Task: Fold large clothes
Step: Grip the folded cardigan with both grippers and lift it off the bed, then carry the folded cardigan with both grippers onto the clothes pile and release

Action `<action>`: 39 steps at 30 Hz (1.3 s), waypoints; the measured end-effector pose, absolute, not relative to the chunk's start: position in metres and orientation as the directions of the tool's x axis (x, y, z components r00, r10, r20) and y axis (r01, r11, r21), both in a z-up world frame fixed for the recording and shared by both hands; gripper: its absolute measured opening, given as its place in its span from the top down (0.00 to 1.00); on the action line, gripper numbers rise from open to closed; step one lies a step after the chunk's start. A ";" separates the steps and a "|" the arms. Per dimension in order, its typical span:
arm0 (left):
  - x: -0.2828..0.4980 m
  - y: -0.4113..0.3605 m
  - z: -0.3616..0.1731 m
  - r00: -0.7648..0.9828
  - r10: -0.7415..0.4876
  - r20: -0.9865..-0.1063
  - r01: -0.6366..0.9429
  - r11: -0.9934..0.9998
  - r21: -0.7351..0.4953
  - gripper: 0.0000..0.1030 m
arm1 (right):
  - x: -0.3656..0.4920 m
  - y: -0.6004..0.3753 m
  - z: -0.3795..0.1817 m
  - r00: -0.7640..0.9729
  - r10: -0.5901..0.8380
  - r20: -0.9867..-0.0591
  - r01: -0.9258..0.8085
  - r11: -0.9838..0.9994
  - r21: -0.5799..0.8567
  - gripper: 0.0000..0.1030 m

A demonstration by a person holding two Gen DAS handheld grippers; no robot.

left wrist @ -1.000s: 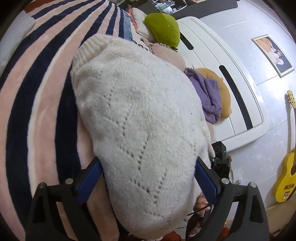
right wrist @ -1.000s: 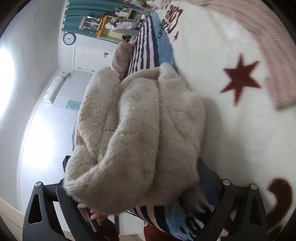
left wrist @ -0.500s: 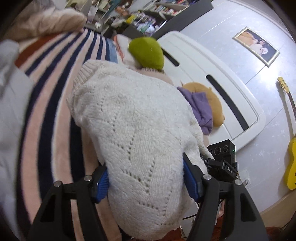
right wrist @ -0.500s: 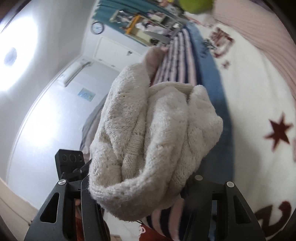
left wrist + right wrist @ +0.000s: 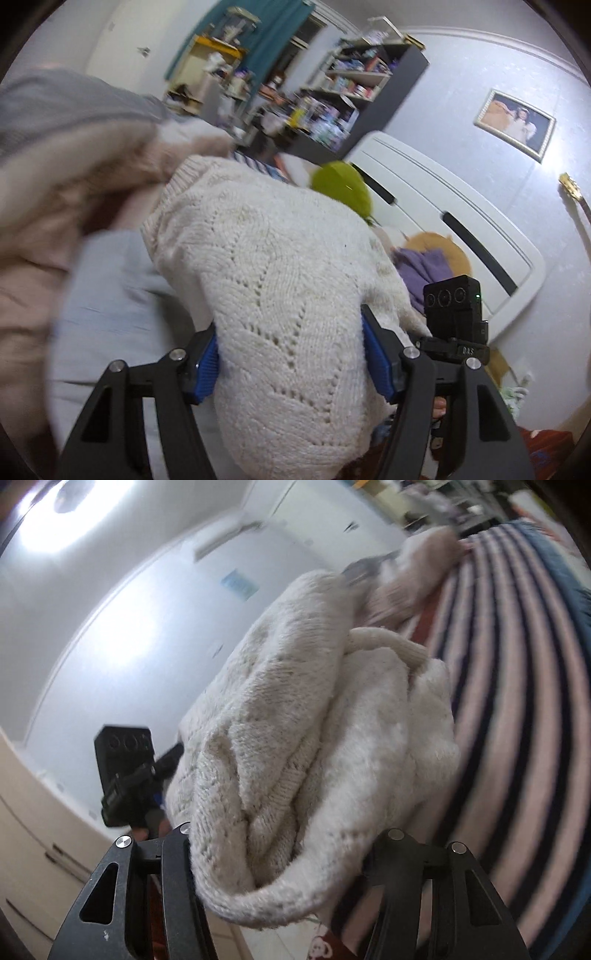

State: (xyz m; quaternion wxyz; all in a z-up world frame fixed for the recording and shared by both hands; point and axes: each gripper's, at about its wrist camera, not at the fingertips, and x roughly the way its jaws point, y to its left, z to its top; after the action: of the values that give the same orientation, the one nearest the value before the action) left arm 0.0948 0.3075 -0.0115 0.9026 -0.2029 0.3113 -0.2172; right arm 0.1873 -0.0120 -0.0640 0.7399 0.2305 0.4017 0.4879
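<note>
One cream knit sweater [image 5: 280, 295], folded into a thick bundle, is held up between two grippers, above the bed rather than lying on it. In the left wrist view its long axis runs away from the camera, the ribbed edge at the far end pointing toward the cluttered shelves [image 5: 354, 92]; the left gripper [image 5: 290, 356] pinches the near end, both blue pads [image 5: 208, 363] pressed into the knit. In the right wrist view the same sweater [image 5: 317, 738] shows as stacked folds, long axis again leading away from the lens toward a pink garment [image 5: 417, 572] lying at the far edge of the striped blanket [image 5: 517, 701]. The right gripper [image 5: 286, 853] clamps the bundle's near end, its two black fingers bearing on either side, the fabric bulging out over them. Behind the sweater in the left view are one green cushion [image 5: 341, 186], one white headboard [image 5: 461, 229] and one framed picture [image 5: 515, 125] on the wall.
</note>
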 end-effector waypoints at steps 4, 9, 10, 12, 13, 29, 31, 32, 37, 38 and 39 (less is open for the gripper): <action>0.089 0.365 -0.015 0.775 -0.417 -0.475 0.167 0.859 -0.484 0.39 | 0.196 0.057 -0.064 0.143 0.897 -0.418 -0.581 0.418 0.698 0.53; 0.099 0.419 -0.048 0.789 -0.409 -0.460 0.113 0.831 -0.545 0.39 | 0.204 0.110 -0.078 0.131 0.882 -0.454 -0.577 0.440 0.688 0.53; 0.104 0.424 -0.055 0.782 -0.417 -0.463 0.112 0.825 -0.553 0.39 | 0.202 0.113 -0.081 0.134 0.877 -0.461 -0.576 0.447 0.684 0.53; 0.108 0.427 -0.062 0.776 -0.427 -0.464 0.118 0.821 -0.558 0.39 | 0.203 0.120 -0.089 0.129 0.870 -0.475 -0.564 0.459 0.687 0.53; 0.110 0.432 -0.064 0.774 -0.434 -0.461 0.131 0.822 -0.555 0.39 | 0.199 0.122 -0.090 0.122 0.870 -0.478 -0.559 0.458 0.691 0.53; 0.113 0.454 -0.092 0.710 -0.395 -0.583 0.040 0.850 -0.526 0.29 | 0.184 0.145 -0.103 0.082 0.850 -0.520 -0.570 0.468 0.676 0.45; 0.108 0.455 -0.095 0.715 -0.366 -0.596 0.019 0.862 -0.507 0.25 | 0.184 0.144 -0.103 0.056 0.853 -0.519 -0.570 0.454 0.685 0.42; 0.106 0.454 -0.096 0.712 -0.360 -0.603 0.007 0.862 -0.507 0.24 | 0.182 0.143 -0.099 0.053 0.846 -0.531 -0.582 0.459 0.672 0.42; 0.100 0.445 -0.092 0.710 -0.340 -0.617 -0.009 0.871 -0.491 0.25 | 0.174 0.135 -0.081 0.066 0.819 -0.571 -0.642 0.472 0.604 0.42; 0.100 0.443 -0.092 0.709 -0.343 -0.616 -0.007 0.870 -0.493 0.27 | 0.171 0.133 -0.079 0.074 0.814 -0.575 -0.651 0.477 0.591 0.41; 0.101 0.441 -0.092 0.708 -0.347 -0.615 -0.004 0.869 -0.496 0.27 | 0.166 0.129 -0.077 0.082 0.810 -0.580 -0.659 0.481 0.578 0.41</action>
State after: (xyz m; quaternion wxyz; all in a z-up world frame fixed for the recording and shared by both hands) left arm 0.1010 0.4412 -0.0922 0.8931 -0.2377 0.3696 -0.0960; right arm 0.1656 0.1289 -0.0773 0.7310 0.0832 0.4540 0.5027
